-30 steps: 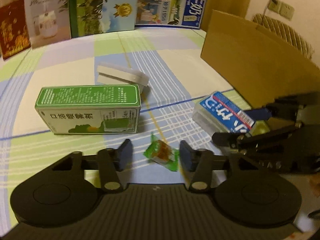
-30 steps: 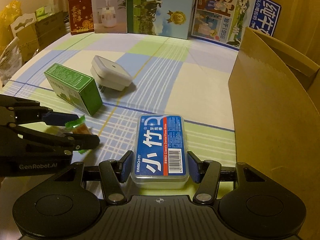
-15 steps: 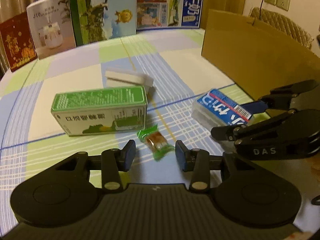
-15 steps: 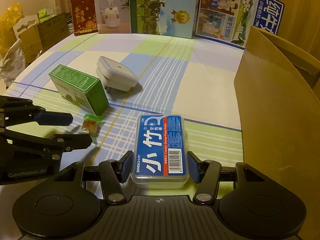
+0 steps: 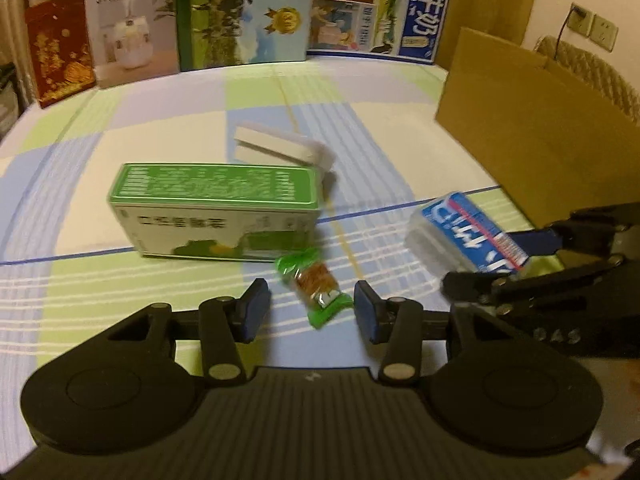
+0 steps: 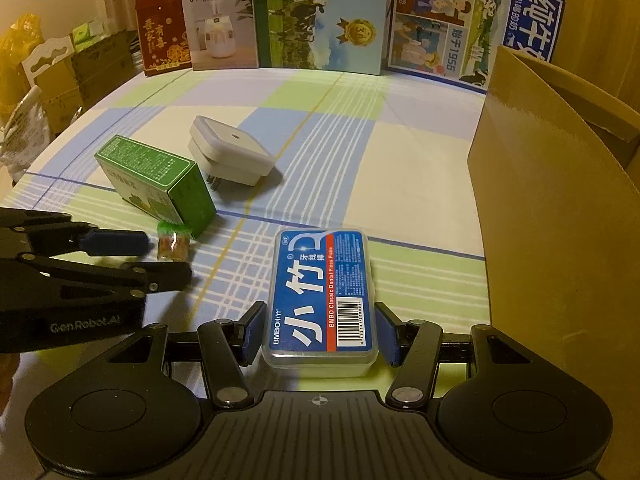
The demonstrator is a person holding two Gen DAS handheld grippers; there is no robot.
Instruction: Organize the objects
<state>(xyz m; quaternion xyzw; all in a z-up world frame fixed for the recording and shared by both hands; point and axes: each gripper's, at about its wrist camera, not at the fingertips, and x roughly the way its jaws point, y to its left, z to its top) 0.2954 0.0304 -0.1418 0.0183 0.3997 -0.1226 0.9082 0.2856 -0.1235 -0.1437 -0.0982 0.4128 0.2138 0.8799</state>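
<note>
Two grippers: left gripper (image 5: 312,310) jaws spread around the blurred candy (image 5: 314,286), untouched; right gripper (image 6: 320,334) flanks the floss box (image 6: 320,300), pad contact indiscernible.

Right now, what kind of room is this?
Probably a home room: a checked tablecloth, a wall socket and household packaging, such as a humidifier box and a cardboard box.

Mid-bench (image 6: 400,168), the carton (image 6: 154,178) lies with the plug adapter (image 6: 230,152) just behind it at one o'clock. The wrapped candy (image 6: 173,242) sits just before the carton's near end. At three o'clock of the candy lies the floss case (image 6: 322,300). The cardboard box (image 6: 556,240) stands at the right edge; printed boxes (image 6: 320,16) line the back.
</note>
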